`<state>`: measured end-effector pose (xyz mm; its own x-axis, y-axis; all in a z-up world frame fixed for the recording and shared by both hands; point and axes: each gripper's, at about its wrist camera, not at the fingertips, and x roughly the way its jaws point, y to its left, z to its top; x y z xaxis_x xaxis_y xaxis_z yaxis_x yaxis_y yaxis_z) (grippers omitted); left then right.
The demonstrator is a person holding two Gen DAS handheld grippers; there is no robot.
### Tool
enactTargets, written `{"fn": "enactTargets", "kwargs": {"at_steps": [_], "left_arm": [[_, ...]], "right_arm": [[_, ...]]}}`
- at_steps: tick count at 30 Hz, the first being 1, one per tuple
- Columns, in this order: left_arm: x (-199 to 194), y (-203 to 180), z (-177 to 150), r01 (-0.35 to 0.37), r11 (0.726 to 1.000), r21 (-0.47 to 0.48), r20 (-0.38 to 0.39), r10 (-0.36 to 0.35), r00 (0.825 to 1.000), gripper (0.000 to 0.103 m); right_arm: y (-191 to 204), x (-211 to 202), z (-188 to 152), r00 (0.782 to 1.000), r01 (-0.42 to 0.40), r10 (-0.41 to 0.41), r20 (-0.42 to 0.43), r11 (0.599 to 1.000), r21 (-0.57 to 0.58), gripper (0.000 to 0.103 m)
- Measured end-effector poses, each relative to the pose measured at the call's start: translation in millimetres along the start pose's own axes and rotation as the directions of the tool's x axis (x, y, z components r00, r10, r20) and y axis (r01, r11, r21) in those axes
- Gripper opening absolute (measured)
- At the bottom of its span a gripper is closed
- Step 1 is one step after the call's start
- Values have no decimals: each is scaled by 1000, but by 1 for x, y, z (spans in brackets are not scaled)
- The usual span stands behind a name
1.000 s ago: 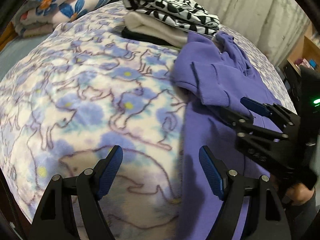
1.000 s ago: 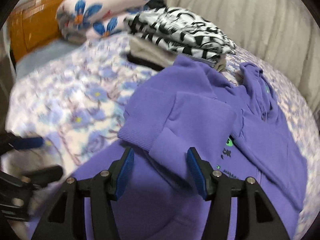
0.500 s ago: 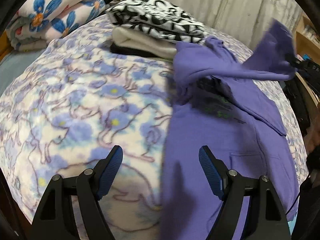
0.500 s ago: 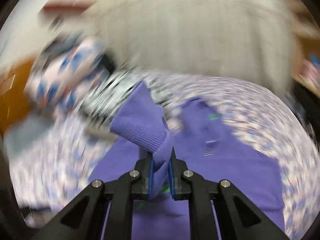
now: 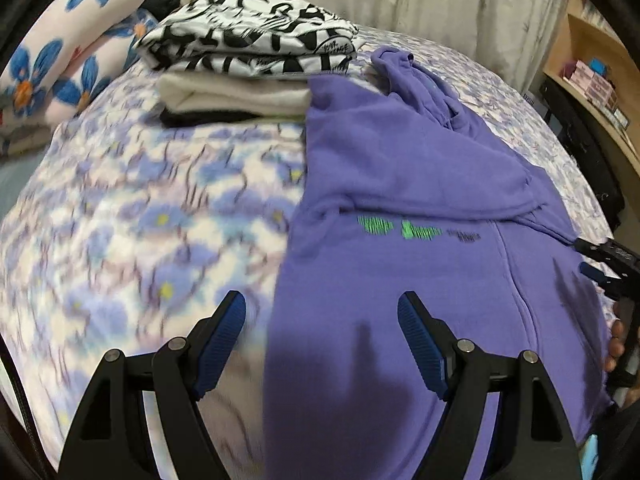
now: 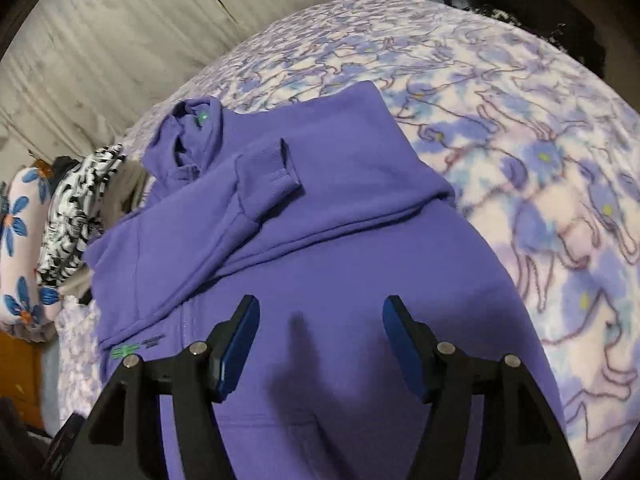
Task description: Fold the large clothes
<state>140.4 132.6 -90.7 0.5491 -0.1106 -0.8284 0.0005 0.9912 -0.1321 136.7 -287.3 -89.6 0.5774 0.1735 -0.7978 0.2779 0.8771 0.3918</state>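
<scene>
The big purple zip-up hoodie [image 6: 320, 240] lies flat on the flowery fleece blanket [image 5: 140, 220], sleeves folded across its chest. Both the left gripper [image 5: 320, 340] and the right gripper [image 6: 318, 340] hover above its bottom part, jaws wide and holding nothing. If one pinches only the top layer or grabs blanket too, I think the fold could go crooked and a sleeve could slide off.

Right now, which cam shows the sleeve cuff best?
Right wrist: the cuff lies in full view, folded across the hoodie chest. Left wrist shows the folded sleeve from the side, but its cuff end isn't distinguishable there.
</scene>
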Motion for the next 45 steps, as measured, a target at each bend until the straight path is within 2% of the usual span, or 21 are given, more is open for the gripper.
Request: {"fn": "enactTargets", "kwargs": {"at_steps": [4, 8, 11, 17, 21, 22, 26, 27, 28, 29, 31, 34, 36, 37, 38, 40, 42, 45], "left_arm": [[28, 4, 46, 9, 1000, 11, -6, -9, 1000, 77], [62, 16, 92, 67, 998, -15, -26, -68, 997, 77], [89, 26, 117, 73, 997, -35, -24, -74, 997, 77], [139, 43, 142, 142, 982, -124, -70, -151, 986, 77], [168, 42, 146, 144, 983, -112, -106, -156, 982, 77], [176, 40, 147, 141, 985, -101, -114, -152, 982, 78], [184, 33, 149, 116, 989, -89, -95, -125, 988, 80], [183, 30, 150, 114, 990, -83, -88, -121, 989, 68], [180, 23, 150, 132, 989, -67, -77, -137, 987, 39], [175, 16, 151, 150, 988, -43, -72, -153, 986, 33], [165, 4, 152, 89, 996, -2, -40, -89, 995, 22], [147, -9, 153, 50, 998, 45, 28, -51, 998, 20], [152, -14, 151, 14, 997, 71, 39, -17, 999, 21], [162, -16, 150, -17, 996, 86, 16, 15, 1000, 24], [171, -18, 148, -36, 995, 93, -2, 37, 999, 26], [175, -22, 148, -71, 993, 97, 6, 71, 997, 37], [168, -31, 150, -118, 986, 118, 31, 115, 993, 43], [141, -44, 146, -166, 971, 173, 109, 148, 983, 43]], "right_arm": [[15, 5, 23, 998, -61, 61, 4, 997, -51, 64], [34, 31, 55, 997, -79, 80, 8, 992, -95, 64], [35, 60, 76, 995, -101, 99, -30, 991, -90, 64], [38, 104, 86, 990, -104, 91, -108, 988, -115, 64], [45, 107, 81, 993, -98, 84, -80, 978, -185, 63], [48, 107, 79, 994, -96, 81, -77, 974, -205, 55], [55, 104, 75, 995, -89, 75, -64, 959, -269, 31], [59, 100, 74, 996, -86, 73, -56, 953, -289, 22], [62, 96, 73, 997, -78, 67, -45, 950, -304, 20], [66, 90, 73, 997, -74, 69, -27, 945, -320, 18], [69, 77, 73, 996, -77, 88, 18, 941, -331, 17], [65, 58, 71, 989, -47, 88, 115, 945, -323, 17], [58, 71, 71, 995, -21, 49, 86, 955, -297, 17], [52, 89, 69, 1000, -12, 19, 22, 960, -281, 17], [50, 97, 66, 1000, -8, 9, 1, 962, -274, 17], [51, 93, 67, 1000, 20, -17, 16, 961, -275, 27], [53, 82, 70, 1000, 20, -14, 24, 967, -253, 37], [61, 55, 71, 994, 58, -29, 109, 961, -272, 38]]}}
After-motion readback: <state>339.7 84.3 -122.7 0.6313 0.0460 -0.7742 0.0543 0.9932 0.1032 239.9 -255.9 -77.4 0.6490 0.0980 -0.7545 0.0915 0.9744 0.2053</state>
